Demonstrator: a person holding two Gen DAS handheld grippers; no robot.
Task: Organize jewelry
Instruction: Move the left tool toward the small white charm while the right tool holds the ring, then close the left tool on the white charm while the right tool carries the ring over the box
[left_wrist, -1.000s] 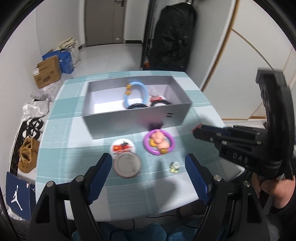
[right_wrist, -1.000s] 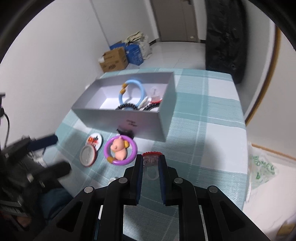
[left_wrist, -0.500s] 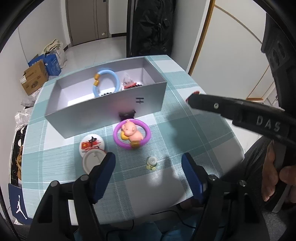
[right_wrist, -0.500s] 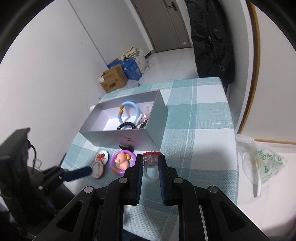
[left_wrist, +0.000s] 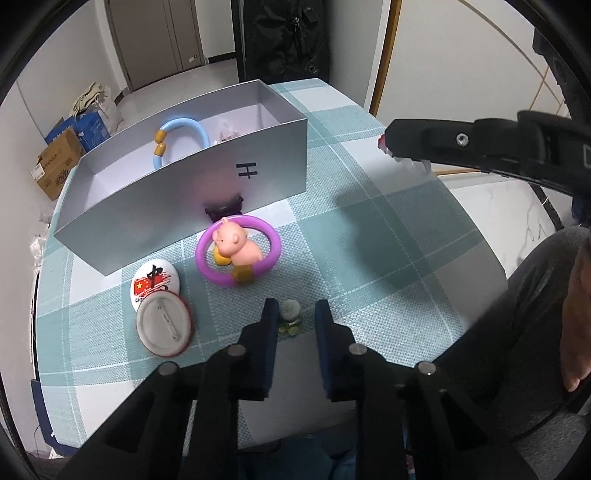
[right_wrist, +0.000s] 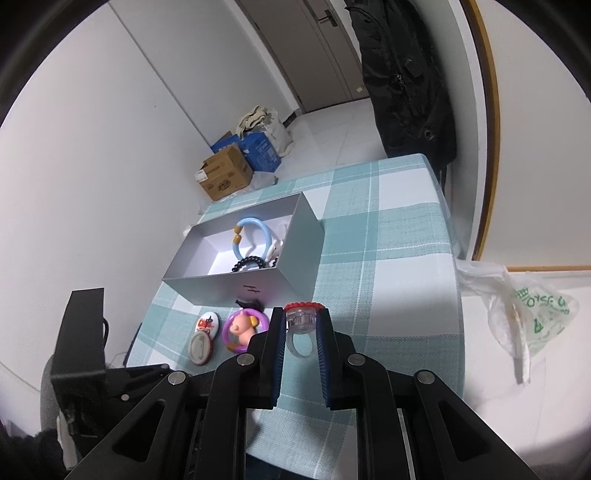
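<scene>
Teal-and-white checked cloth covers the surface (left_wrist: 388, 236) in the left wrist view. At six o'clock the left gripper (left_wrist: 291, 314) has just been closing, and its blue pads now flank a small pale trinket (left_wrist: 290, 309) lying on the cloth; whether the pads actually press on it cannot be told. At twelve o'clock from the trinket lies a purple ring with a pink pig (left_wrist: 238, 254), touching the front wall of the grey box (left_wrist: 207, 199). At nine o'clock from the pig sit two round badges (left_wrist: 162, 310), overlapping. Inside the box, a light blue bangle (left_wrist: 181, 138) leans near the back wall. At two o'clock the right gripper (left_wrist: 388, 142) hangs above the cloth.

Seen from the right wrist, the right gripper (right_wrist: 301, 325) is clenched on a clear plastic ring with a red-rimmed top (right_wrist: 301, 319), held above the surface. The grey box (right_wrist: 258, 284) sits at eleven o'clock, holding the blue bangle (right_wrist: 253, 236) and a black bead bracelet (right_wrist: 249, 264).
</scene>
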